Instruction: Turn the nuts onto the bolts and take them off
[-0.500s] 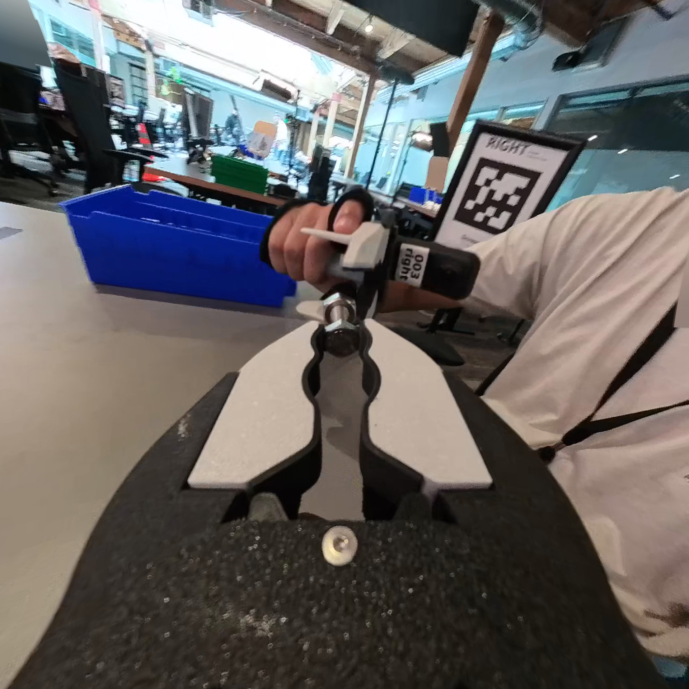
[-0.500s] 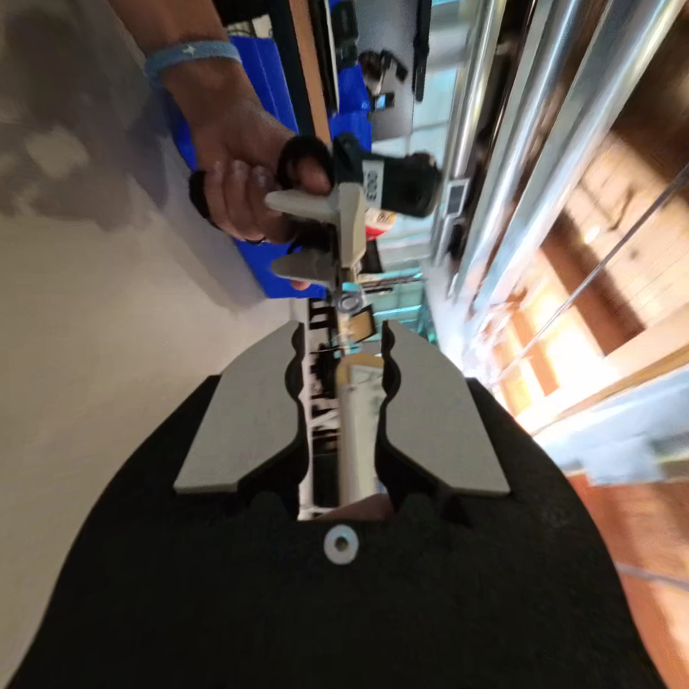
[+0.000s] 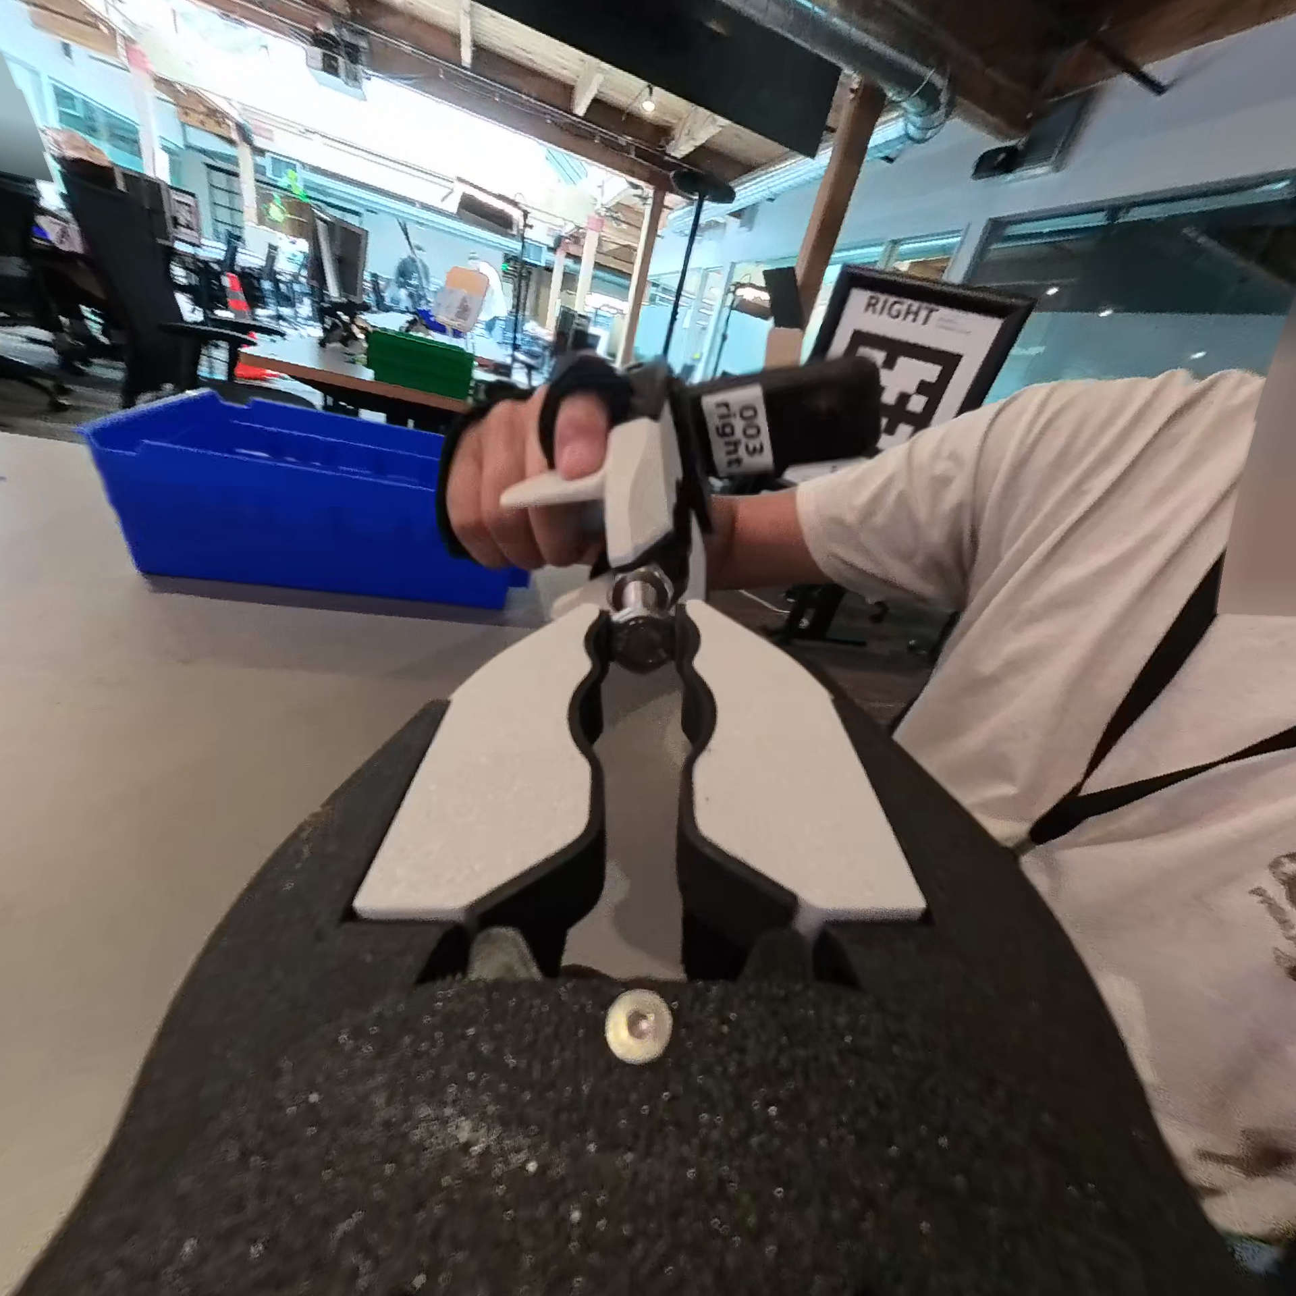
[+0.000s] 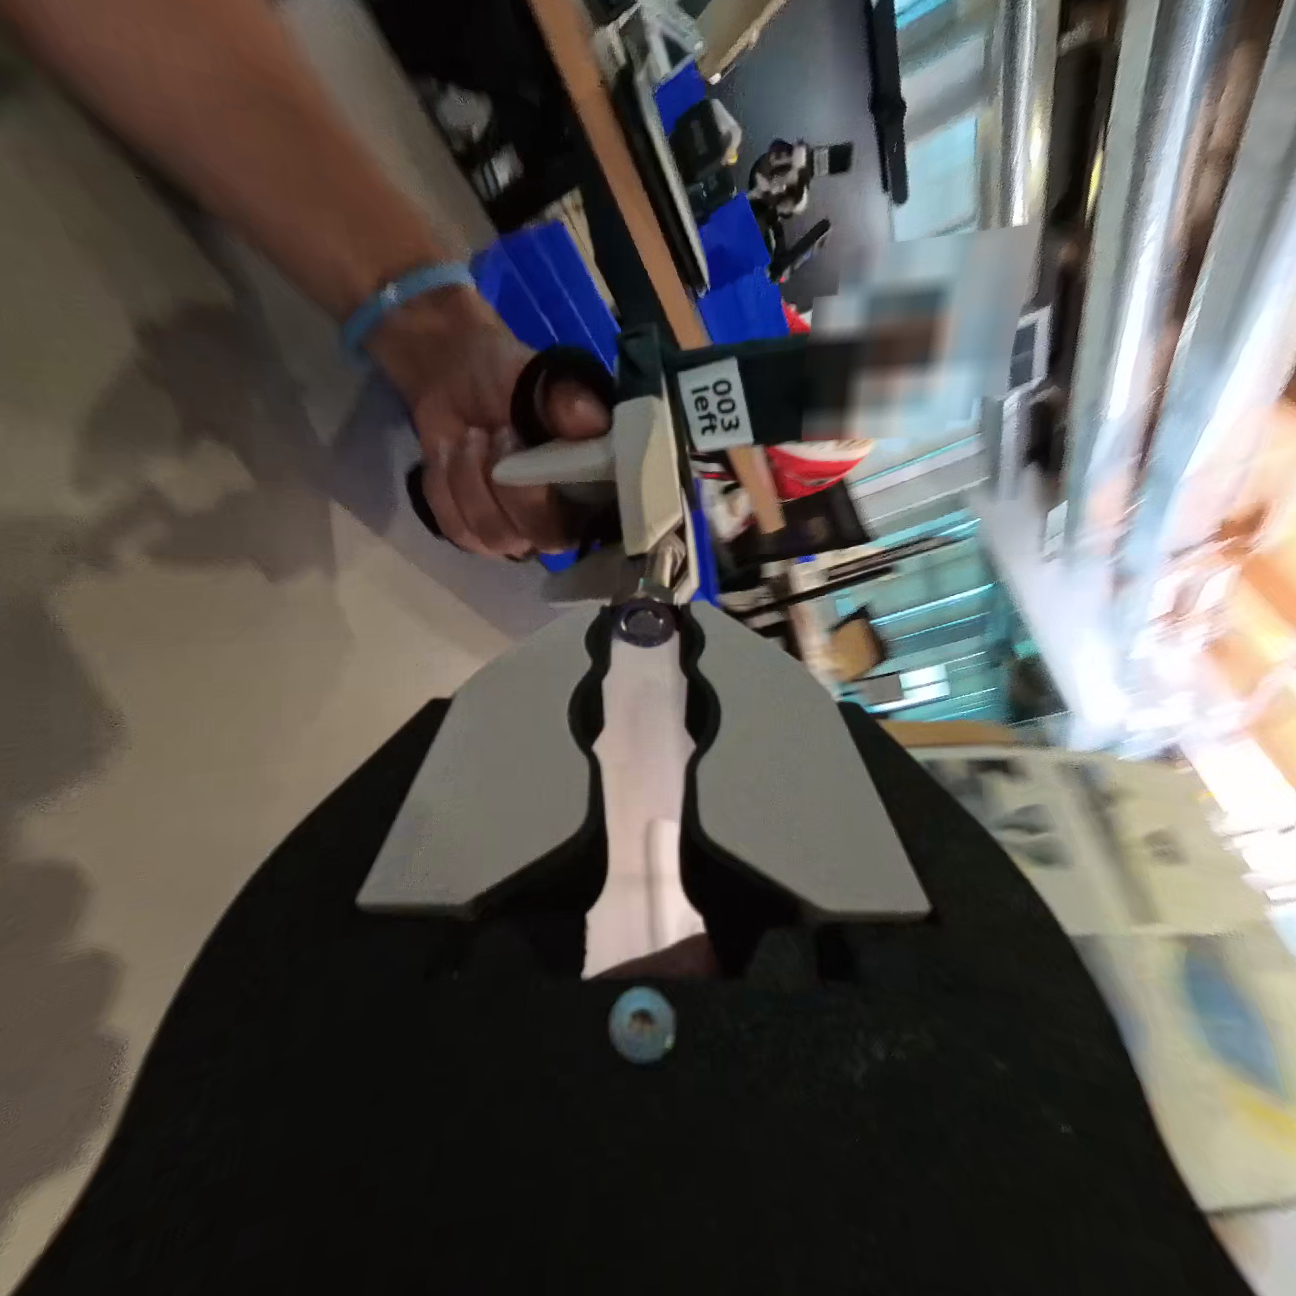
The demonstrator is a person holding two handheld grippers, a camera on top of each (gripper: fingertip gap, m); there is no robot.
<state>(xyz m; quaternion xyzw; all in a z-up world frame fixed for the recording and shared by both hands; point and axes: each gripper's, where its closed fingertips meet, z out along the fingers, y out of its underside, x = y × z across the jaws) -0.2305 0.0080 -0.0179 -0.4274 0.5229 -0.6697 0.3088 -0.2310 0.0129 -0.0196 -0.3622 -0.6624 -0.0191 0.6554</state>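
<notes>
Left wrist view: the left gripper (image 3: 642, 642) has its fingers closed on the head of a bolt (image 3: 639, 639), held above the grey bench (image 3: 175, 701) in front of the blue bin (image 3: 280, 491). The bolt's shank points away into the right gripper (image 3: 649, 561). In the right wrist view the right gripper (image 4: 642, 626) has its fingers clamped on the nut (image 4: 642, 624) at the bolt's far end.

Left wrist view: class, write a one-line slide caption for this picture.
Left gripper clamps the bolt by its head while the right gripper grips the nut on it, above a grey table.
</notes>
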